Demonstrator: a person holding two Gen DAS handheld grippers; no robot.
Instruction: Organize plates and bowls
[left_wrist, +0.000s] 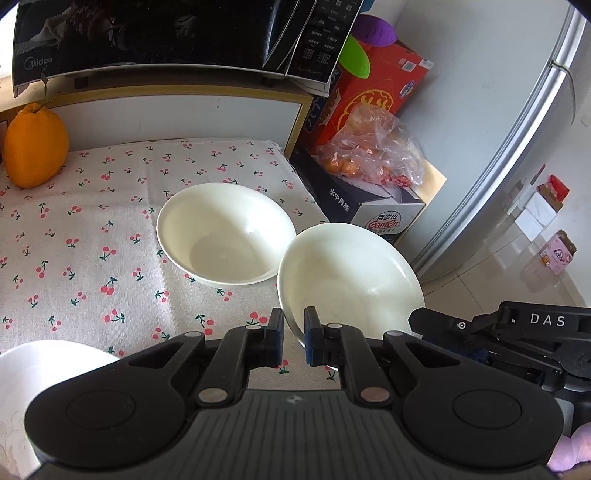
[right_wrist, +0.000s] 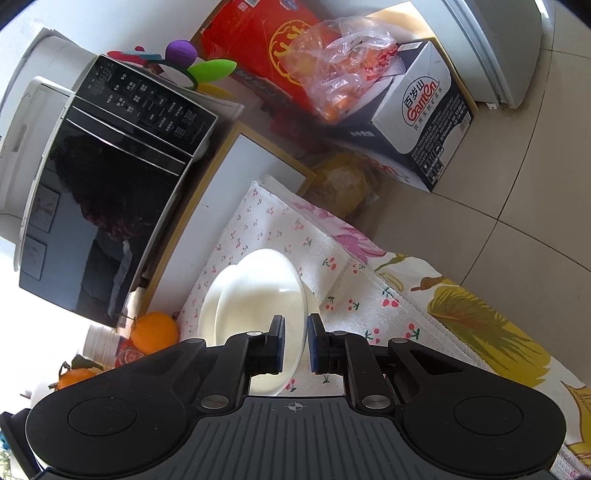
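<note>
Kitchen corner, low table (left_wrist: 85, 236) under a cherry-print cloth, microwave (left_wrist: 155, 33) on a shelf behind, fridge (left_wrist: 517, 155) at right, cardboard boxes (left_wrist: 373, 96) with a bag of fruit (left_wrist: 373, 151) on the floor between.

Left wrist view:
- Far bowl (left_wrist: 226, 232), white, upright and resting flat on the cloth at mid-table.
- Near bowl (left_wrist: 351, 280), white, tilted toward the far bowl at the table's right edge; the two bowls appear to touch or nearly touch.
- Left gripper (left_wrist: 293, 332), jaws pressed in on the near rim of the tilted bowl, one pad inside and one outside. Tool angled downward.
- Right gripper (left_wrist: 498, 328), entering low from the right, its tip at the same bowl's right rim.
- Orange fruit (left_wrist: 35, 147) at far left; a white plate (left_wrist: 44, 365) at near left, partly hidden.

Right wrist view:
- Right gripper (right_wrist: 295, 339), jaws closed on the bowl's thin rim, tool rolled sideways and pointing downward.
- Held bowl (right_wrist: 258, 314) seen edge-on over the second bowl; which is which cannot be told here.

Step in hand, judged: nesting the tilted bowl into the far one. Lift both rims evenly, keep the bowl level, centre it over the far bowl, and lower gently so the rims do not knock.
</note>
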